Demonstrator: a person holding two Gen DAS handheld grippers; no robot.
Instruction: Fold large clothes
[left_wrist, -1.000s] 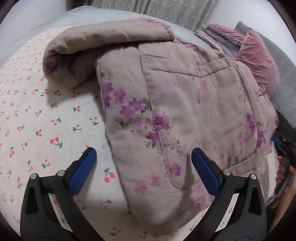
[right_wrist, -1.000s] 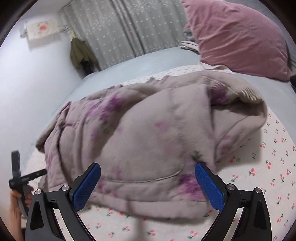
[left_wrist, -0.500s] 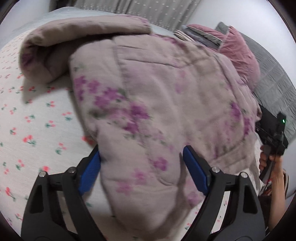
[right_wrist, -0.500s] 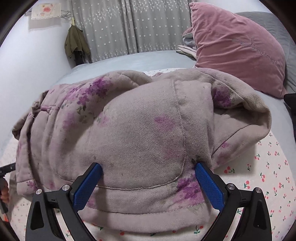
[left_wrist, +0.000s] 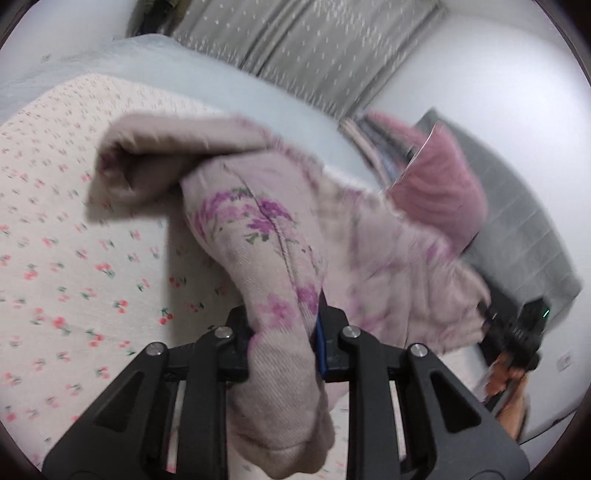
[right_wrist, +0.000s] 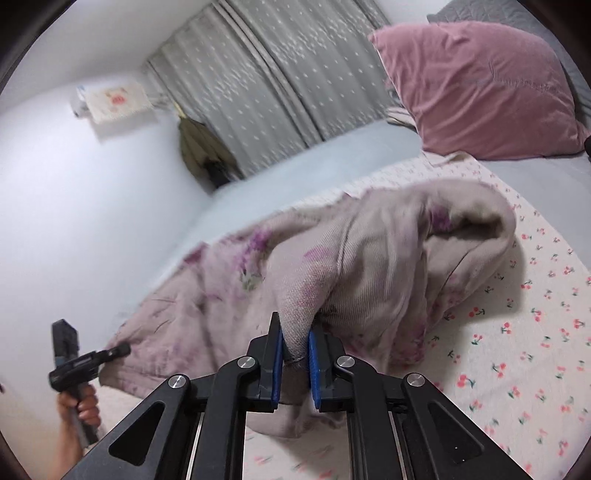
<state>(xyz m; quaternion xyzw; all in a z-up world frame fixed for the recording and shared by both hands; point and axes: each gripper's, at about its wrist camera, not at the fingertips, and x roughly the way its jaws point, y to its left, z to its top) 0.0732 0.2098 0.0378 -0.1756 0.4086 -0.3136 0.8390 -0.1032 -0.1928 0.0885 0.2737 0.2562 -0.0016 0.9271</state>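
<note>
Both claws now clamped on the hem, lift starting.

The padded mauve-grey quilted jacket with purple flower print (left_wrist: 258, 229) lies across the bed's cherry-print cream sheet (left_wrist: 74, 280). A second ago both claws were wide open over its flat near edge; now the left claw (left_wrist: 284, 332) is closed tight on a thick bunch of hem, and the right claw (right_wrist: 295, 354) is pinched nearly shut on another hem fold, fabric tenting up from each. Likely the grab for the bottom-to-top fold is made. The far sleeve roll (right_wrist: 476, 221) is already turned in. Ahead: open sheet, then plain pale-blue bedding (right_wrist: 332, 158). The pink velvet cushion (right_wrist: 476, 88) sits well apart at the headboard side; the wall (right_wrist: 74, 203) bounds the left.
</note>
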